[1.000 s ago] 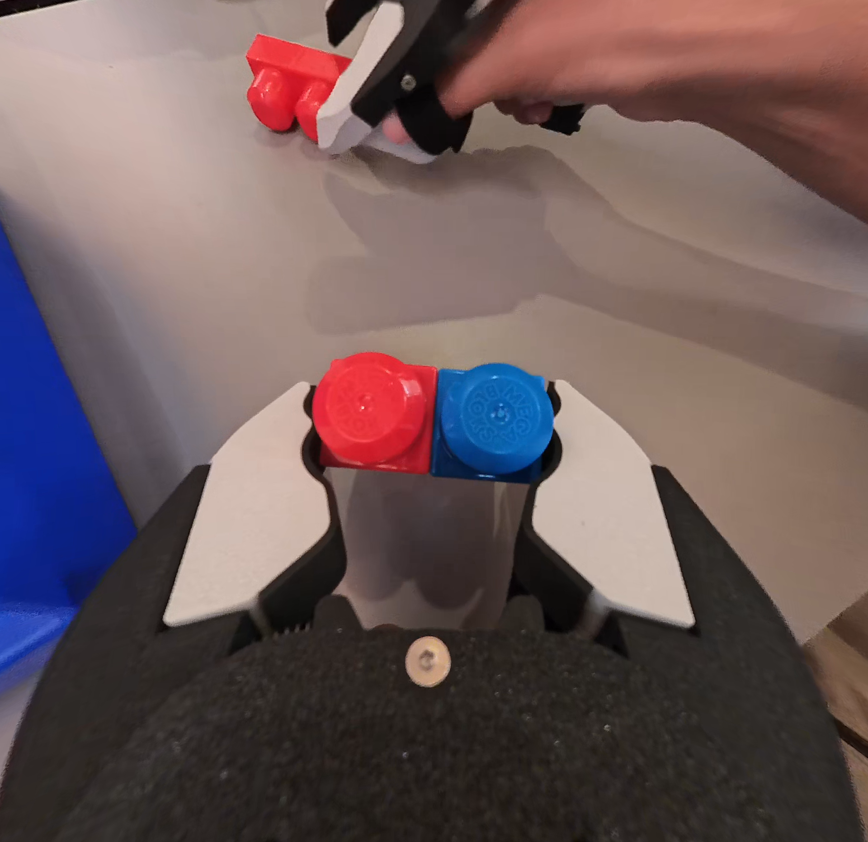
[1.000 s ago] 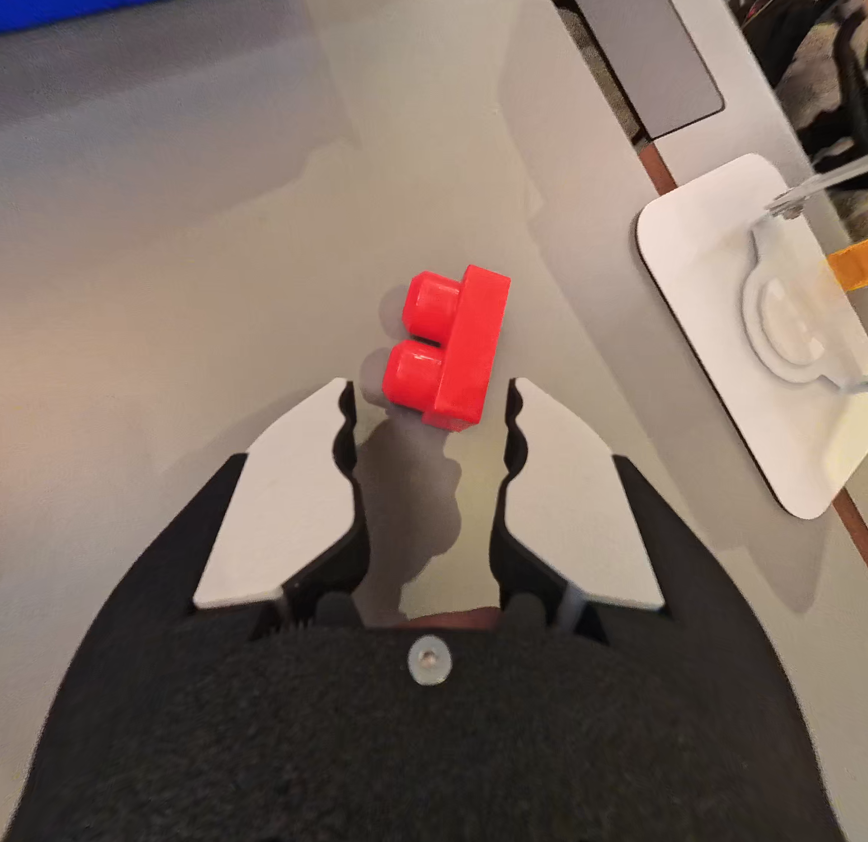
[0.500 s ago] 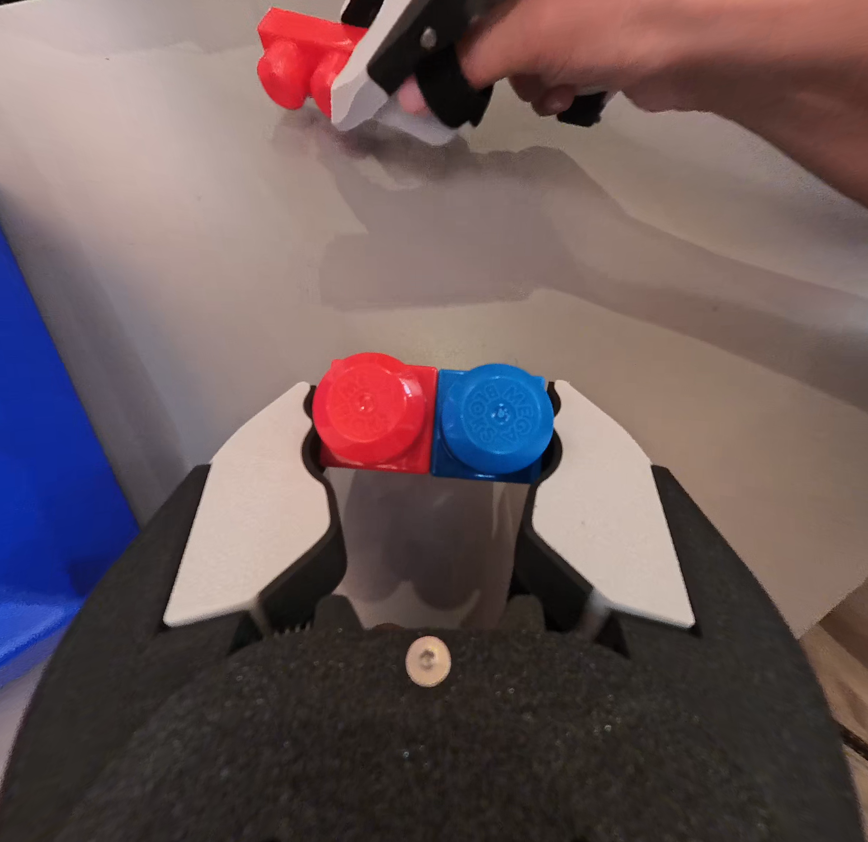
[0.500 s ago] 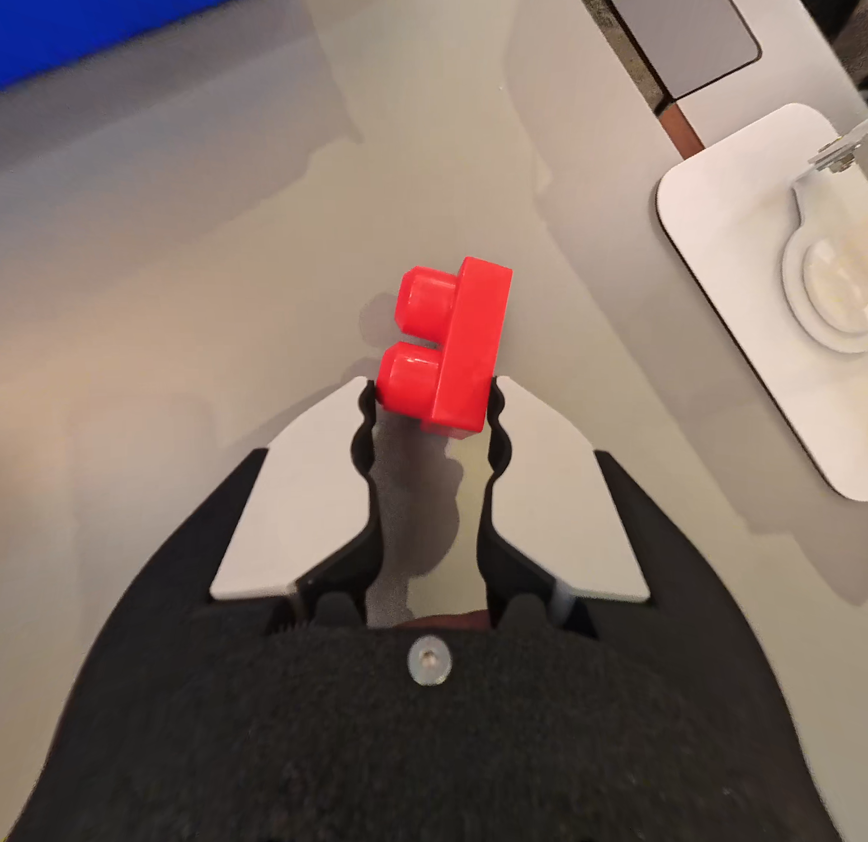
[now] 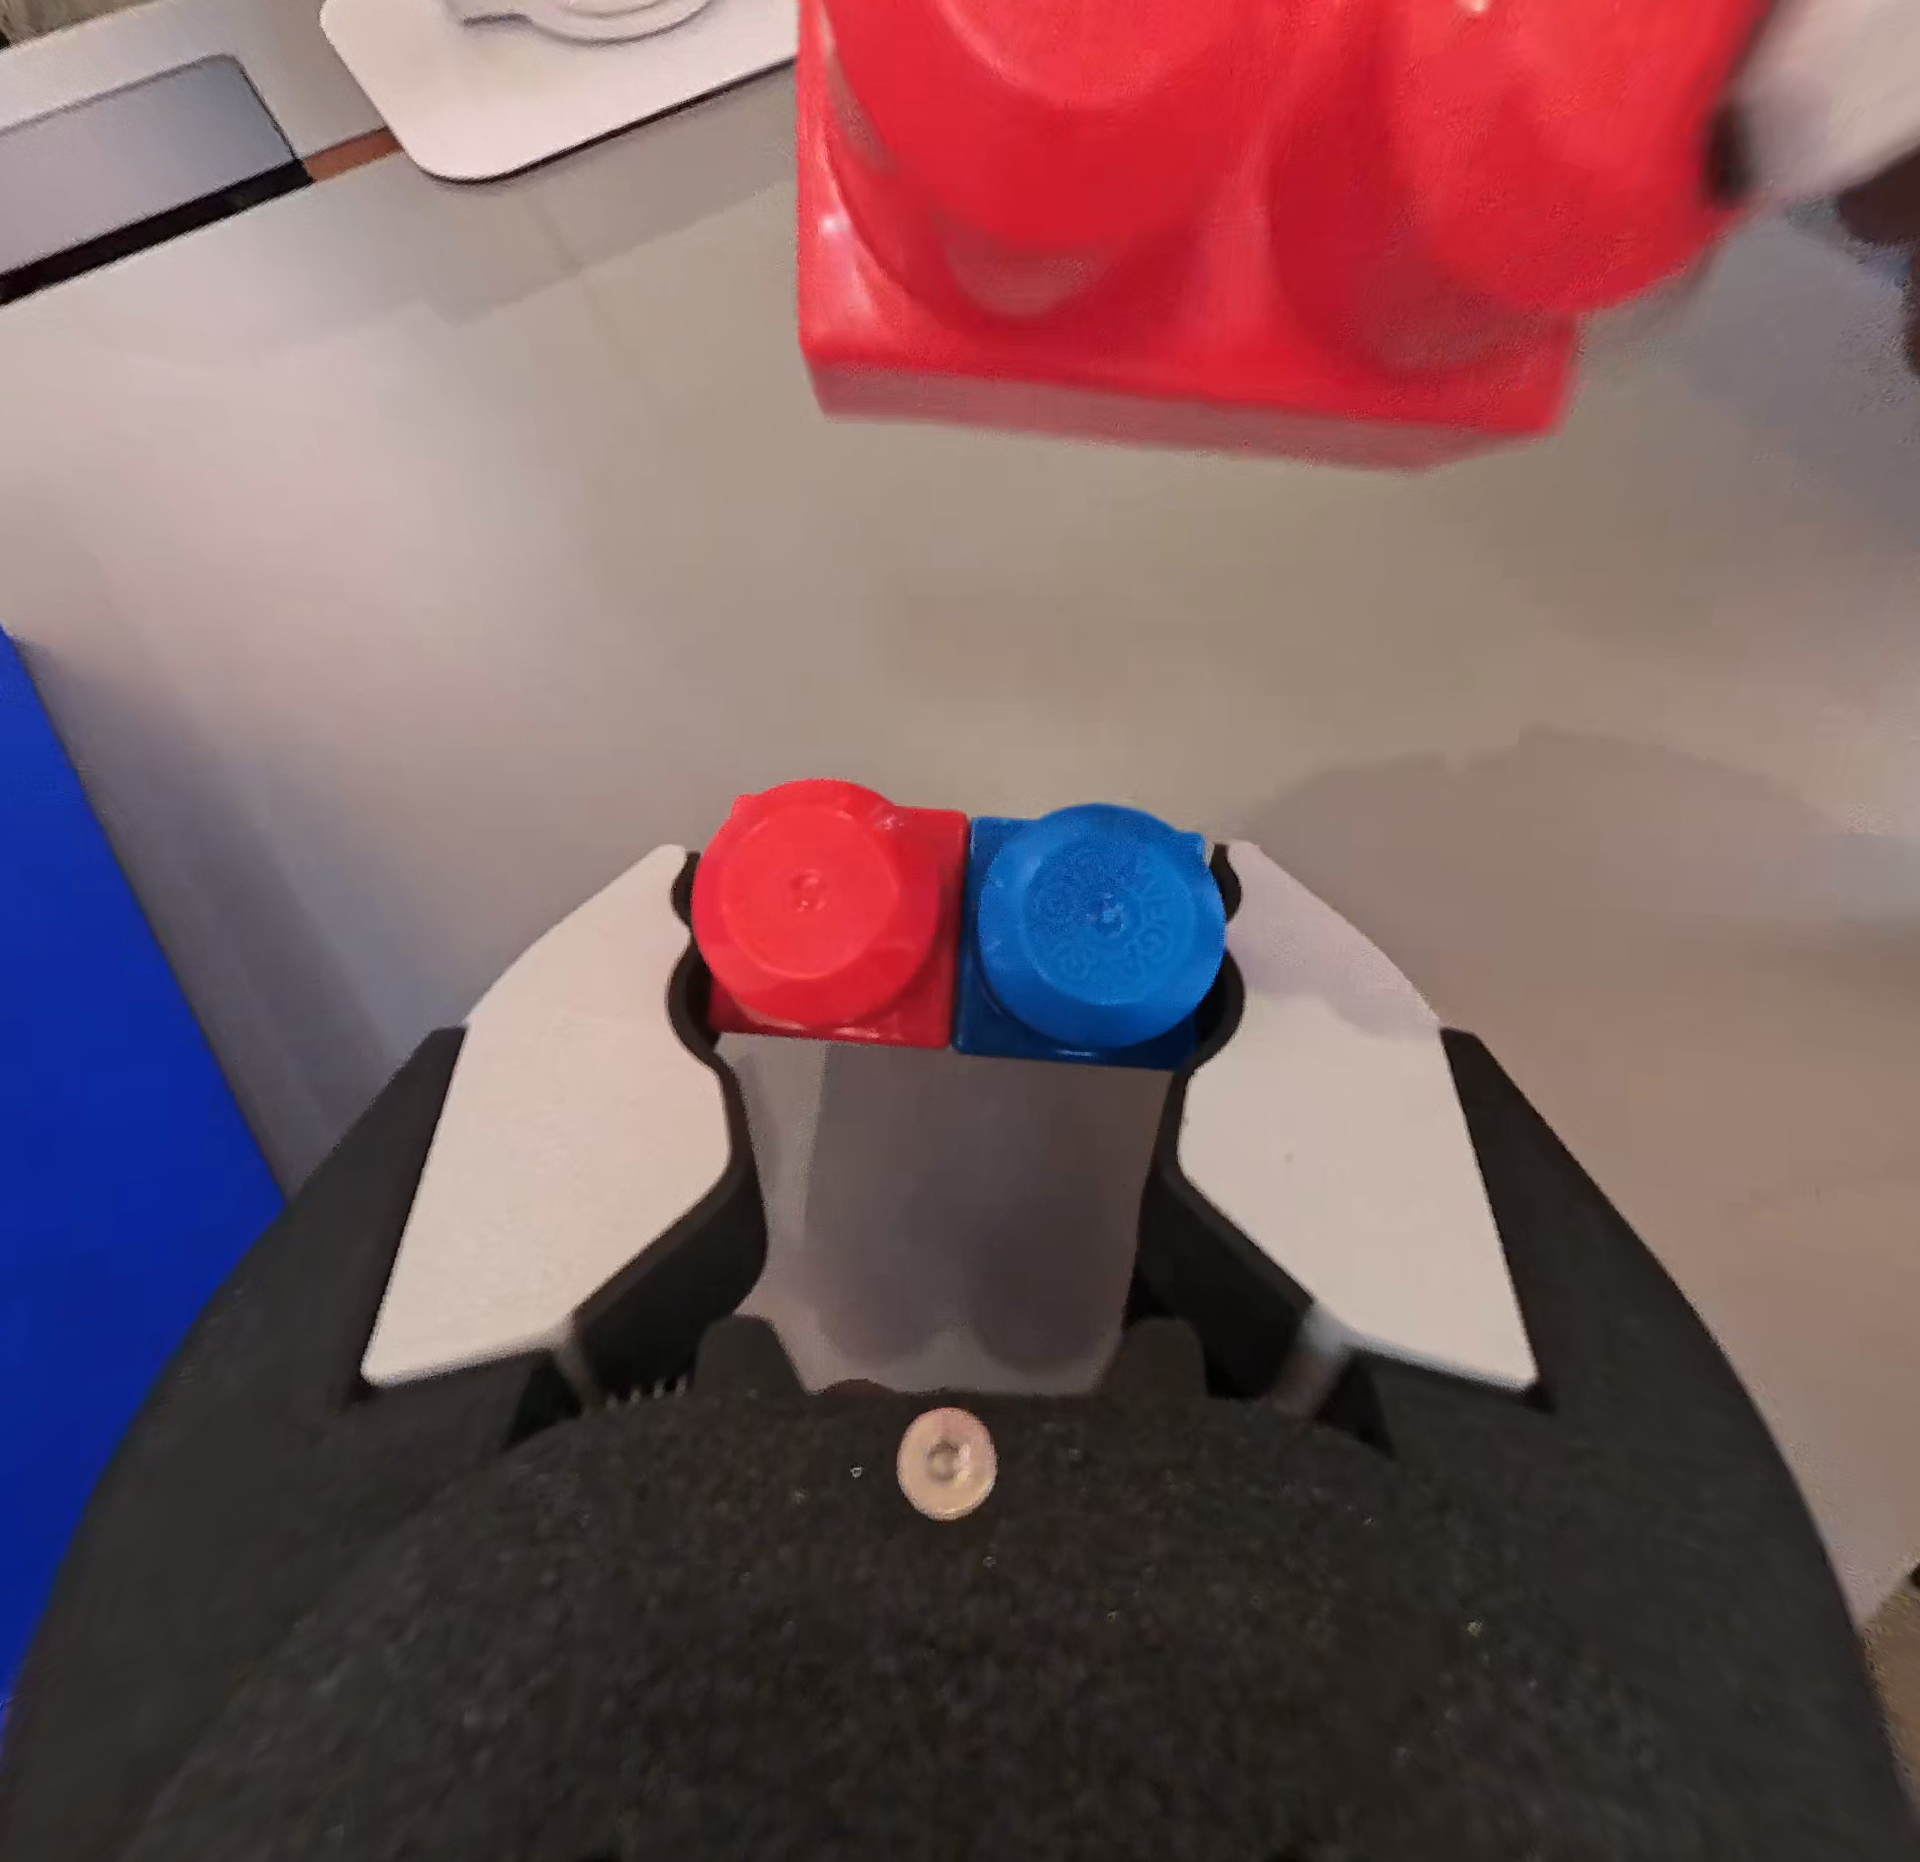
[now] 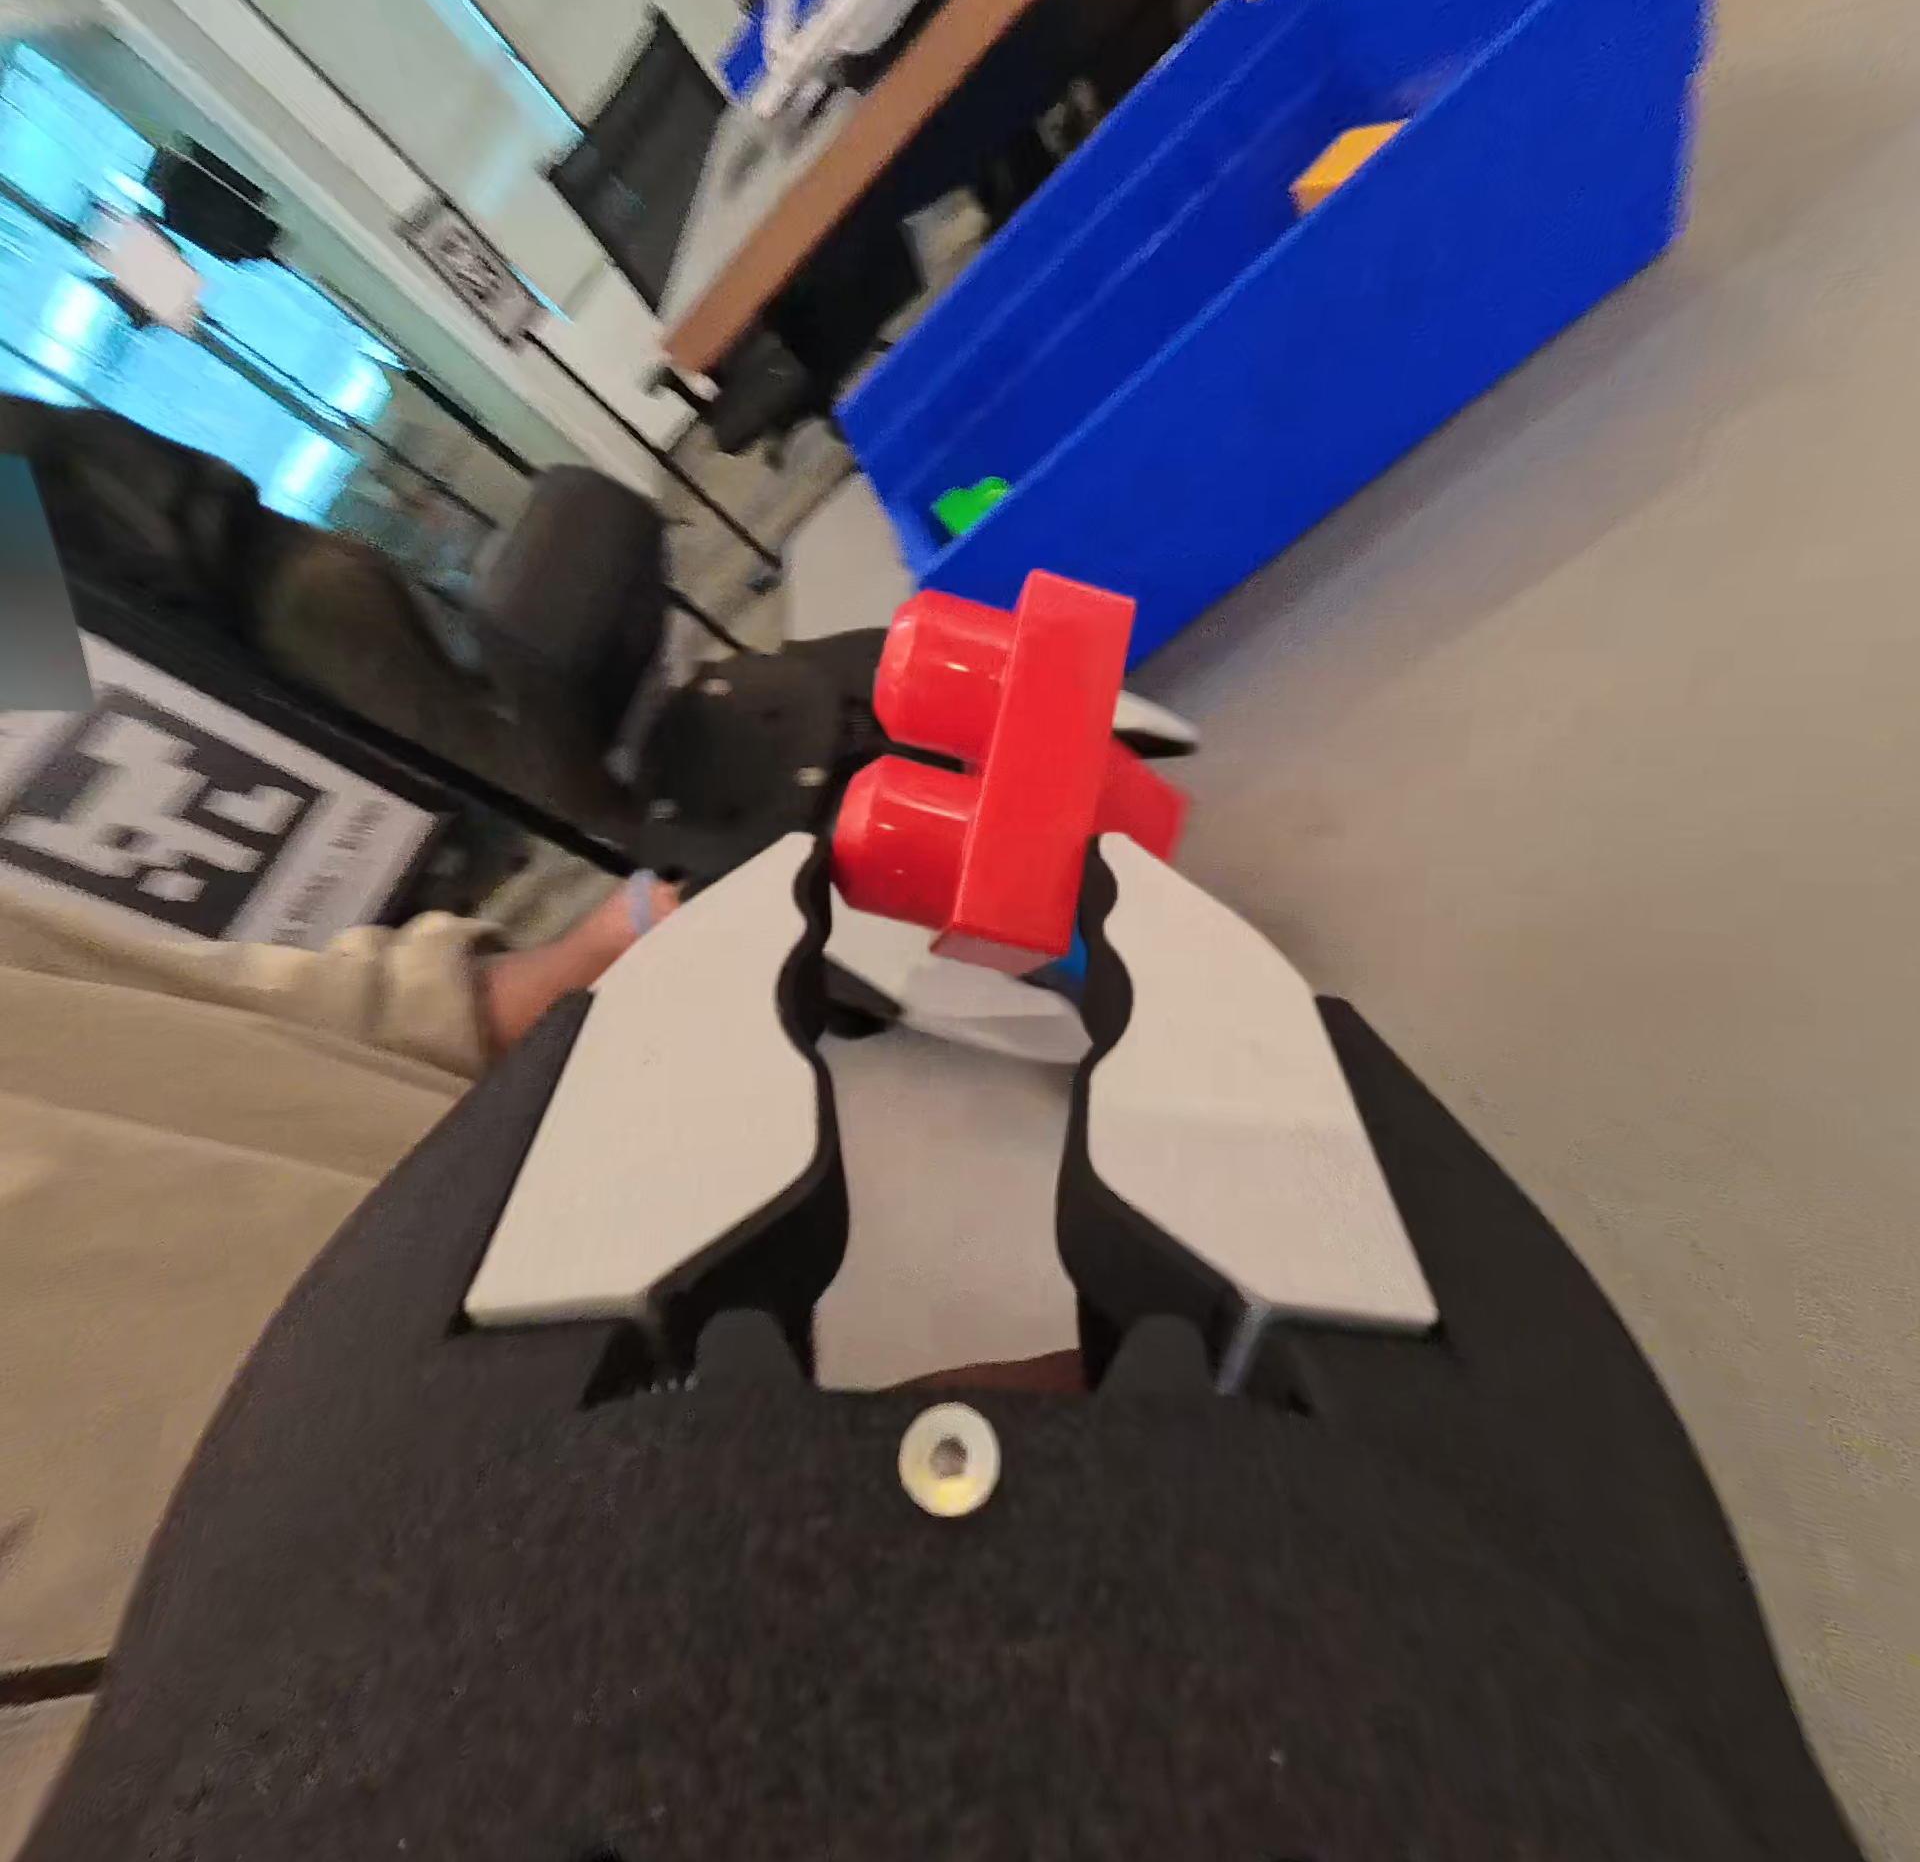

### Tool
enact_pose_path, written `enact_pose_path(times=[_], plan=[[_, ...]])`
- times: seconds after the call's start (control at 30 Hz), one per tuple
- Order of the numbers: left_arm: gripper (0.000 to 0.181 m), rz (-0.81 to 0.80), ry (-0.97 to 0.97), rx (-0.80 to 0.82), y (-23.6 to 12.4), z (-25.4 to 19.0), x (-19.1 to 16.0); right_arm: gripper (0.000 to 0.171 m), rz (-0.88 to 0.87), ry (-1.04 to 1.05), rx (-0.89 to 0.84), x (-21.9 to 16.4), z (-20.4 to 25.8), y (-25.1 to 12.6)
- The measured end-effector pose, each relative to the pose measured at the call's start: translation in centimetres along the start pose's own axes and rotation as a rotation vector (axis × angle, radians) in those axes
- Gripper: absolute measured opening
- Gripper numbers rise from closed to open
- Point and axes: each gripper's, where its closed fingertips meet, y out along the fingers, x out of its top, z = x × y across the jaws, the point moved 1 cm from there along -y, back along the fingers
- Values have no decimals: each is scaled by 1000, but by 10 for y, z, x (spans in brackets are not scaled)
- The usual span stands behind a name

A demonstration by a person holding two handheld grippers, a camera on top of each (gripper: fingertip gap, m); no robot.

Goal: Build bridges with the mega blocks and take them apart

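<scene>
Between the two grey fingers of the left gripper, a small red block and a small blue block sit side by side, touching, each with a single round stud facing the camera. The jaws are closed against the outer sides of this pair, red against the left finger and blue against the right finger. Ahead of and above these fingertips, very close to the lens and blurred, hangs a larger two-stud red block, its two studs pointing toward the camera. It is off the grey table and apart from the held pair. Beyond the left fingertip, at the far edge of the table, lies a white pad with a clear object on it. A blue bin wall stands to the left of the gripper.

From the right wrist view, the right gripper is clamped on the two-stud red block, which stands up past its fingertips with the studs pointing left. Just behind that block, the other gripper and bits of its red and blue blocks show only in part. Farther ahead and to the right is a blue bin holding green and yellow pieces. To the left is a beige sleeve.
</scene>
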Motion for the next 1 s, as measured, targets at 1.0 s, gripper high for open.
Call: enact_pose_path(times=[1.0], plan=[[89,-14,57,19,18,-21,13,46,-17,225,35,-24,5,13]])
